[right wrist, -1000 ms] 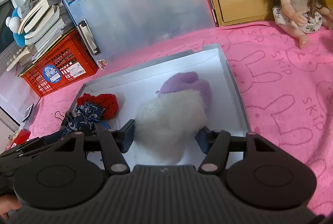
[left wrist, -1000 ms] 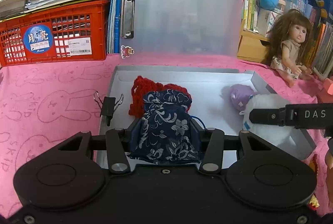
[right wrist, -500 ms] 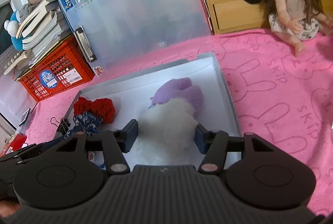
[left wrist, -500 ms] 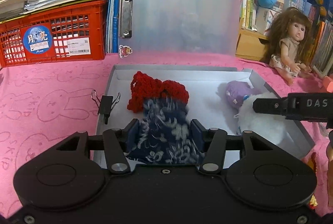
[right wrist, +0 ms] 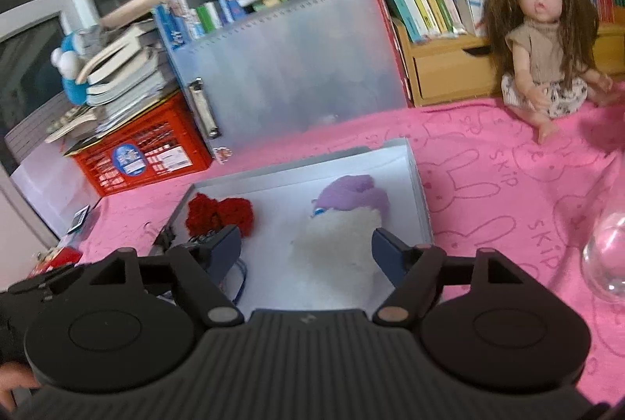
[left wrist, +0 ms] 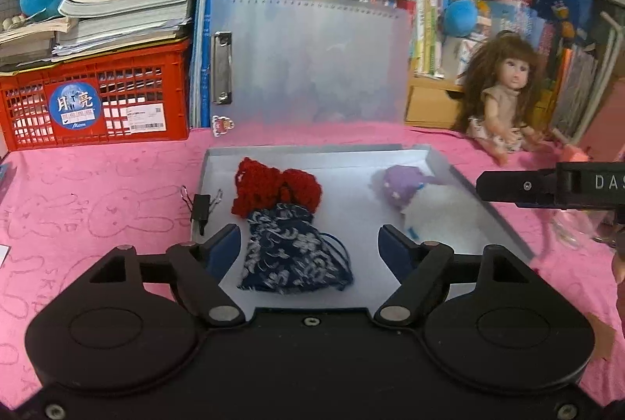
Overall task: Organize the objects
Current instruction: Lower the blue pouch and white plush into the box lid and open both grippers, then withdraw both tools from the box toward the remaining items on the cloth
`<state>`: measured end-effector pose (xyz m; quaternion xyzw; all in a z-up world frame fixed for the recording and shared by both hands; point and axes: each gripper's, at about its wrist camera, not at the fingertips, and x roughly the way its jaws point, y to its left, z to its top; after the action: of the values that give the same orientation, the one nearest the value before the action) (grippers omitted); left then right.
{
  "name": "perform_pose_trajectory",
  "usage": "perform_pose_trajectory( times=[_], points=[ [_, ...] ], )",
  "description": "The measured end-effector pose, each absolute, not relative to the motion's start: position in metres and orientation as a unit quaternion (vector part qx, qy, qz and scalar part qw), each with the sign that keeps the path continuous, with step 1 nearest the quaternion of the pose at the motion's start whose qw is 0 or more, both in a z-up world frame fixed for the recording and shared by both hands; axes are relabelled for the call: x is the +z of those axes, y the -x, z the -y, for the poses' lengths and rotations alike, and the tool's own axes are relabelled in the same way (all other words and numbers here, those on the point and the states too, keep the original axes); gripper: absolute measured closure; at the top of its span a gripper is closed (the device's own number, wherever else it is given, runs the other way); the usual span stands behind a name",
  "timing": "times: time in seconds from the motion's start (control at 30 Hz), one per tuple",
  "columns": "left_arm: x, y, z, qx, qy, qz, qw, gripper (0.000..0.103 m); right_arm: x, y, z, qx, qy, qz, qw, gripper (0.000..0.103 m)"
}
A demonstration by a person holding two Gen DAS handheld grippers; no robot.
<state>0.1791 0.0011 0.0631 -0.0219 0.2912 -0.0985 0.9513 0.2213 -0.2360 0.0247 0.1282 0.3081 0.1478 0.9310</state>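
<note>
An open grey box (left wrist: 461,182) lies on the pink cloth, its clear lid standing up behind. Inside lie a navy floral pouch (left wrist: 291,254), a red knitted pouch (left wrist: 269,189), a purple pouch (left wrist: 400,184) and a white fluffy pouch (left wrist: 439,221). My left gripper (left wrist: 308,248) is open, its fingers either side of the navy pouch, not touching it. My right gripper (right wrist: 306,250) is open above the white fluffy pouch (right wrist: 336,248), clear of it. The purple pouch (right wrist: 351,191) and red pouch (right wrist: 218,215) also show in the right wrist view.
A black binder clip (left wrist: 201,205) is clipped on the box's left wall. A red crate (left wrist: 97,100) with books stands back left. A doll (left wrist: 504,100) sits back right. A clear glass (right wrist: 605,252) stands on the cloth right of the box.
Both grippers opened and let go: the navy pouch and the white fluffy pouch now lie in the box. Both grippers pulled back and up from the box.
</note>
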Motion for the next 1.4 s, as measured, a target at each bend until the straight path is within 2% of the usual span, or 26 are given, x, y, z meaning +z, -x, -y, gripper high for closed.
perform_pose_trajectory(
  times=[0.3, 0.67, 1.23, 1.4],
  points=[
    [0.075, -0.126, -0.002, -0.134, 0.025, -0.274, 0.952, 0.023, 0.036, -0.172, 0.246, 0.169, -0.101, -0.286, 0.938, 0.016],
    [0.067, -0.077, -0.008, -0.156, 0.024, -0.278, 0.947, 0.021, 0.022, -0.132, 0.255, 0.166, -0.063, -0.292, 0.94, 0.013],
    [0.046, -0.031, -0.008, -0.177, 0.004, -0.289, 0.941, 0.021, -0.005, -0.1, 0.255, 0.163, -0.021, -0.316, 0.934, 0.012],
    [0.037, -0.023, -0.015, -0.168, 0.003, -0.301, 0.939, 0.024, -0.011, -0.093, 0.251, 0.162, -0.002, -0.322, 0.933, 0.013]
  ],
)
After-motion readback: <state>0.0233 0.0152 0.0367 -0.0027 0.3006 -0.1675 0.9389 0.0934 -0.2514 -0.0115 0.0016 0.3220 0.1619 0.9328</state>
